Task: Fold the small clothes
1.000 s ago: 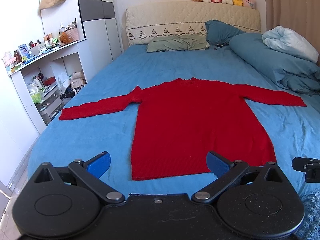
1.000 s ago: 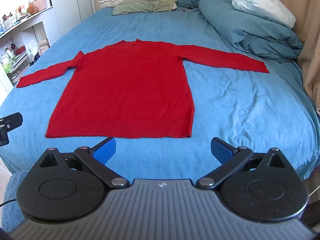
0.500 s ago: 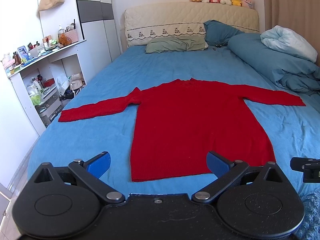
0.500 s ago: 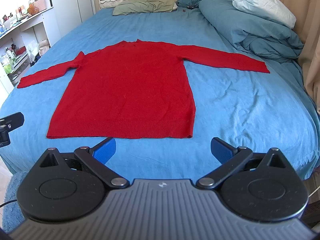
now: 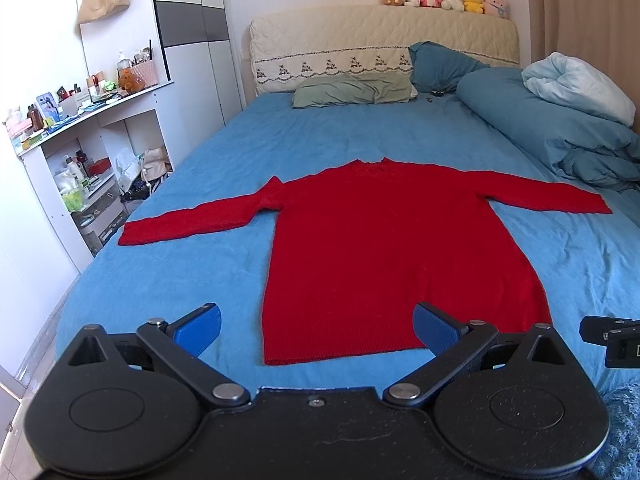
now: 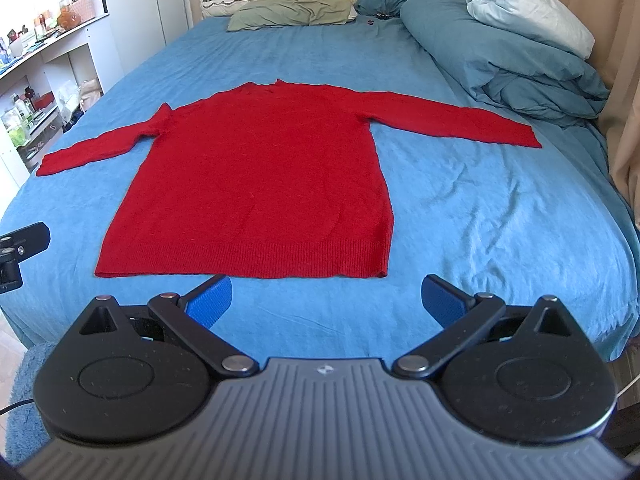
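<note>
No legible writing; red sweater flat on blue bed.

Red sweater spread flat mid-bed on the blue sheet, sleeves out toward both side edges, hem toward the foot edge; right gripper hovering there, jaws wide apart, empty.

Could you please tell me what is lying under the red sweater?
The red sweater lies flat on the blue bedsheet, which shows all round it. Anything beneath its body is covered.
</note>
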`<action>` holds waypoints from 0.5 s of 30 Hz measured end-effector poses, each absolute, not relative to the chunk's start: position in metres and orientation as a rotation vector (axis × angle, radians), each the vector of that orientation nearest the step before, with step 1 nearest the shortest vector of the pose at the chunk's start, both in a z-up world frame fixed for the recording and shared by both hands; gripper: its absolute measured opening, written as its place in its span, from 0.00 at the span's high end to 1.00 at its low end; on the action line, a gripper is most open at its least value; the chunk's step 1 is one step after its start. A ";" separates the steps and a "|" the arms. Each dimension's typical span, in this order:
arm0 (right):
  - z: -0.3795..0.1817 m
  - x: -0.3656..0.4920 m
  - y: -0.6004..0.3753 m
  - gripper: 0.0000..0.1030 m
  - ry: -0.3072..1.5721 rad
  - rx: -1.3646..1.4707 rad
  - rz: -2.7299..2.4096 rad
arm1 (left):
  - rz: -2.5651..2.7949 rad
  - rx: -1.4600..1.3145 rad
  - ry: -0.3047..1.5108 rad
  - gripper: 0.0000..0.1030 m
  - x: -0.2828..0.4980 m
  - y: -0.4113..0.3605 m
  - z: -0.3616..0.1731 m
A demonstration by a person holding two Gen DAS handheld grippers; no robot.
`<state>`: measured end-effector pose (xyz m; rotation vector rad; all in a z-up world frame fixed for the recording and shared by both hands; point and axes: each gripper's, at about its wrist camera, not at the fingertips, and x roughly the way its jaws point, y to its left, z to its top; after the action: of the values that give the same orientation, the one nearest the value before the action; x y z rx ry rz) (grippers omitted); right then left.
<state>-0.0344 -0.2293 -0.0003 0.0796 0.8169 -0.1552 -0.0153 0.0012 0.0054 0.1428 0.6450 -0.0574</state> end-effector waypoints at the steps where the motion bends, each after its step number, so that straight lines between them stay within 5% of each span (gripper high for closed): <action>1: 0.000 -0.034 -0.229 0.00 0.817 0.080 -0.155 | -0.058 0.142 0.645 0.00 -0.015 0.001 0.005; 15: 0.001 -0.034 -0.225 0.00 0.815 0.081 -0.149 | -0.056 0.138 0.644 0.00 -0.017 0.002 0.005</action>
<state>-0.0340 -0.2247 0.0005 0.0811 0.8148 -0.1491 -0.0168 0.0020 0.0053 0.1384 0.6437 -0.0557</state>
